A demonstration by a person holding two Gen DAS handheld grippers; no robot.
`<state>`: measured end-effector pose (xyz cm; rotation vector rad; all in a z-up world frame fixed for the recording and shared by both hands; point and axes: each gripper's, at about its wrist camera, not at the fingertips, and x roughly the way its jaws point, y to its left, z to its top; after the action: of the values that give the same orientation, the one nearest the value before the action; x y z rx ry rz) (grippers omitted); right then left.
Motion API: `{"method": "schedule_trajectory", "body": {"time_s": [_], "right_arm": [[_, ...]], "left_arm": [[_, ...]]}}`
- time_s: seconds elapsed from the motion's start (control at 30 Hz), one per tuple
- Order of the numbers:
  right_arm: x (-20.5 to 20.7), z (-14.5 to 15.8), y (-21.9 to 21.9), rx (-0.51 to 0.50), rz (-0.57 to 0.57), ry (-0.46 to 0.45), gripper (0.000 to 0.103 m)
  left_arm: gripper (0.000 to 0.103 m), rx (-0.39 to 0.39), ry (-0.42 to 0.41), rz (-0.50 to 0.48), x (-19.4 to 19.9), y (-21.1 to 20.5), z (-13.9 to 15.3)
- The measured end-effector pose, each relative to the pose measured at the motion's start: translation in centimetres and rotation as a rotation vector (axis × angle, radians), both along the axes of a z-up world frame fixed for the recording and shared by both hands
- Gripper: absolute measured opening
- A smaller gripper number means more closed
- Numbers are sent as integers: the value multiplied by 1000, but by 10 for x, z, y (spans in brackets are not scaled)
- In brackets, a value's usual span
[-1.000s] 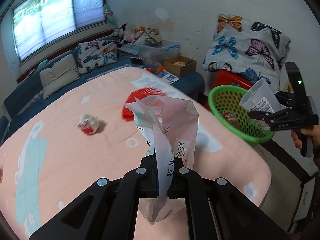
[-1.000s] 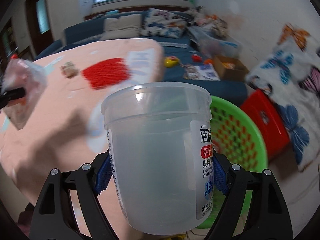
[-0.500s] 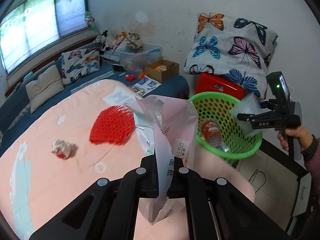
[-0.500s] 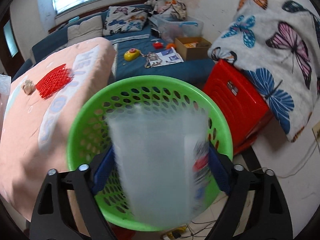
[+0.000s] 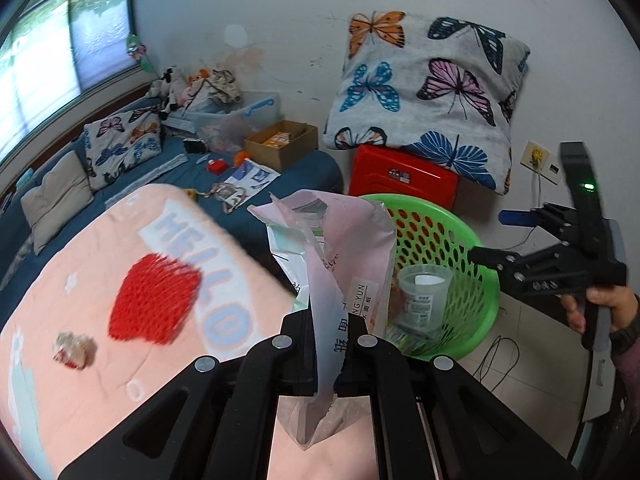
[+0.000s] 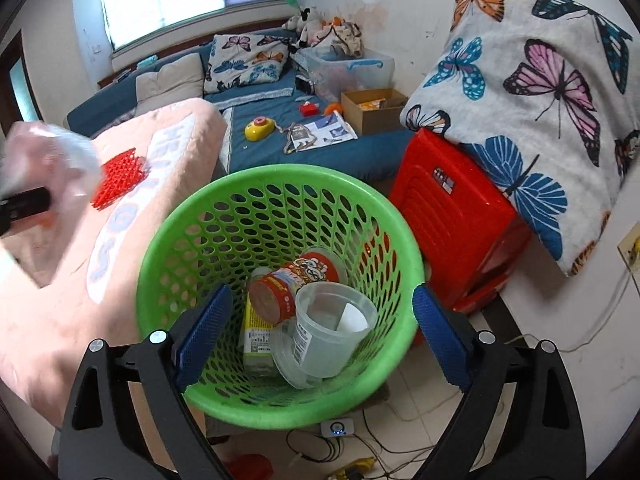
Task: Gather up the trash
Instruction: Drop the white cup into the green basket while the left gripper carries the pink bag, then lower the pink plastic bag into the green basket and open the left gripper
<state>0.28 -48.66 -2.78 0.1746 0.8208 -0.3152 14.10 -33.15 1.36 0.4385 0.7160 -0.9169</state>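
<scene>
1. The left gripper (image 5: 331,354) is clamped tight on a pink and white plastic bag (image 5: 340,256), which stands up between its jaws, just left of the basket rim.
2. The right gripper (image 6: 320,332) hangs above a green basket (image 6: 168,240), jaws spread wide with nothing between them. Its blue pads (image 6: 202,332) sit on either side of the basket opening.
3. A clear cup (image 6: 328,332) lies in the basket, open end up and tilted, touching a red can (image 6: 296,284) lying on its side. A yellow packet (image 6: 256,340) lies under them.
4. The basket stands on the floor, just beside a pink blanket (image 5: 80,380) and a red stool (image 6: 456,216).
5. On the blanket lie a red mesh (image 5: 154,298) and, near it, a crumpled wrapper (image 5: 74,350).
6. A butterfly pillow (image 5: 432,92) rests on the stool.
7. A person's hand (image 5: 600,306) holds the right gripper's handle at the right edge of the left wrist view.
</scene>
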Motion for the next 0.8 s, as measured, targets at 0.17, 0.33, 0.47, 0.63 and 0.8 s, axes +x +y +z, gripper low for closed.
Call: {"method": "schedule_trajectory", "body": {"time_s": [0.17, 0.33, 0.47, 0.63, 0.8], "right_arm": [[-16, 6, 2, -6, 7, -24, 92], [-22, 8, 1, -1, 9, -33, 92], [-27, 6, 2, 4, 9, -35, 92], [-32, 4, 3, 15, 5, -38, 92], [-31, 4, 5, 17, 4, -38, 92]], "left_arm": [[4, 23, 18, -21, -2, -32, -12], [7, 37, 41, -19, -1, -52, -23], [24, 26, 94, -18, 2, -62, -32], [47, 14, 107, -29, -2, -66, -38], [56, -2, 111, -20, -1, -57, -37]]}}
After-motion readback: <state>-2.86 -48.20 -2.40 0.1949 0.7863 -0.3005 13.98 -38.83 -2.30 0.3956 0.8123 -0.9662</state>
